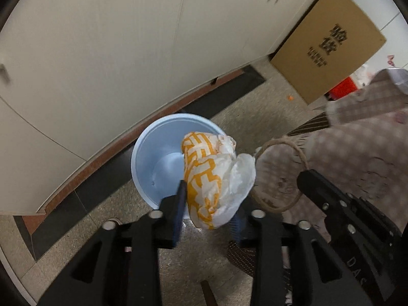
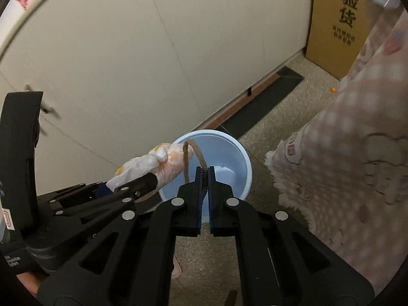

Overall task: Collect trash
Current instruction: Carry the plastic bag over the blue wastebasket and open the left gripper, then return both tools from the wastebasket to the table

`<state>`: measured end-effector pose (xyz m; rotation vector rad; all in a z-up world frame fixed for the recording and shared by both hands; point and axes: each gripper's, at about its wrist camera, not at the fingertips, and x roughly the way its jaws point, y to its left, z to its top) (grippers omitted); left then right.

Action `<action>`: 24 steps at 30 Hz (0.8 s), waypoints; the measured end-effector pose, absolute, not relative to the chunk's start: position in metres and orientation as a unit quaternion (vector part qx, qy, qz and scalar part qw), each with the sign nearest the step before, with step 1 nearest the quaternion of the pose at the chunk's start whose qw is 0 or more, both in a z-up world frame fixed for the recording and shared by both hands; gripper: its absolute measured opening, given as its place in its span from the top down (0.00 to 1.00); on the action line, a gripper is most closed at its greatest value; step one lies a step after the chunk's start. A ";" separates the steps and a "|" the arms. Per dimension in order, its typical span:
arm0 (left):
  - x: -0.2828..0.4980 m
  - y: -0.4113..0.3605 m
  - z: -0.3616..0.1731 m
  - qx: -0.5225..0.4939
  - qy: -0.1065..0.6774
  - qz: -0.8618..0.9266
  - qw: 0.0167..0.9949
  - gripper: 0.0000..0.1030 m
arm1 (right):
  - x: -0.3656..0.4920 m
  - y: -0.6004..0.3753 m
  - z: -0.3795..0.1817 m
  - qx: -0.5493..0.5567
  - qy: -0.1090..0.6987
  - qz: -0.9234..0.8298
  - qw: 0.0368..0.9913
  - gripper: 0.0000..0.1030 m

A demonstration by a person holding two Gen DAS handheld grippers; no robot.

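Closest to the lens in the left wrist view are the black arms of the left gripper (image 1: 207, 201), whose blue-padded fingers clamp a crumpled white and orange-yellow wrapper (image 1: 214, 178). The wrapper bulges up and forward out of the jaws, and it hangs directly over the open mouth of the pale blue trash bin (image 1: 153, 158), covering the bin's right side from this angle. The bin stands on the speckled floor (image 1: 193, 262), just in front of the dark skirting strip at the foot of the cream cabinet doors (image 1: 114, 51).

In the right wrist view the right gripper (image 2: 204, 176) is pinched nearly closed on a length of brown twine (image 2: 193, 150). The twine rises from between the fingertips, arches over and droops down on the left, so its loop sits above the bin's (image 2: 239, 163) near rim. To the left, the other gripper (image 2: 132, 186) reaches in with the wrapper (image 2: 153, 163), whose far end touches or overlaps the bin's left edge.

A pink checked blanket (image 2: 357, 153) with a fuzzy edge fills the right side of both views, beside the bin but apart from it. A brown cardboard box (image 1: 329, 43) printed with dark characters leans against the cabinets further back. A small orange speck (image 1: 290, 98) lies on the floor near the box.
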<state>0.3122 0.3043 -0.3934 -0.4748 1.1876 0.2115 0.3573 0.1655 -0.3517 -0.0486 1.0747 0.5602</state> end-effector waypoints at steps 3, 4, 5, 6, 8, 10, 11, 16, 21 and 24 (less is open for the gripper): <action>0.318 0.313 -0.410 -0.226 0.564 0.108 0.787 0.37 | 0.367 0.168 -0.367 -0.016 0.516 0.259 0.816 0.96; 0.320 0.315 -0.412 -0.226 0.564 0.114 0.786 0.32 | 0.369 0.168 -0.371 -0.015 0.520 0.258 0.814 0.96; 0.321 0.317 -0.416 -0.227 0.565 0.118 0.784 0.31 | 0.371 0.168 -0.375 -0.014 0.523 0.258 0.812 0.96; 0.320 0.319 -0.418 -0.229 0.565 0.119 0.784 0.30 | 0.373 0.171 -0.379 -0.012 0.528 0.257 0.809 0.96; 0.319 0.321 -0.421 -0.232 0.566 0.126 0.781 0.30 | 0.378 0.176 -0.386 -0.011 0.534 0.256 0.805 0.96; 0.315 0.325 -0.424 -0.236 0.568 0.131 0.777 0.29 | 0.380 0.178 -0.390 -0.012 0.538 0.255 0.803 0.96; 0.311 0.327 -0.427 -0.237 0.571 0.135 0.774 0.29 | 0.381 0.179 -0.393 -0.011 0.541 0.256 0.801 0.96; 0.303 0.341 -0.431 -0.243 0.574 0.149 0.767 0.29 | 0.380 0.188 -0.397 -0.009 0.548 0.260 0.795 0.96; 0.296 0.354 -0.421 -0.250 0.563 0.170 0.769 0.29 | 0.386 0.199 -0.393 -0.005 0.541 0.266 0.798 0.95; 0.292 0.362 -0.410 -0.259 0.547 0.180 0.776 0.28 | 0.389 0.205 -0.385 -0.001 0.532 0.277 0.800 0.93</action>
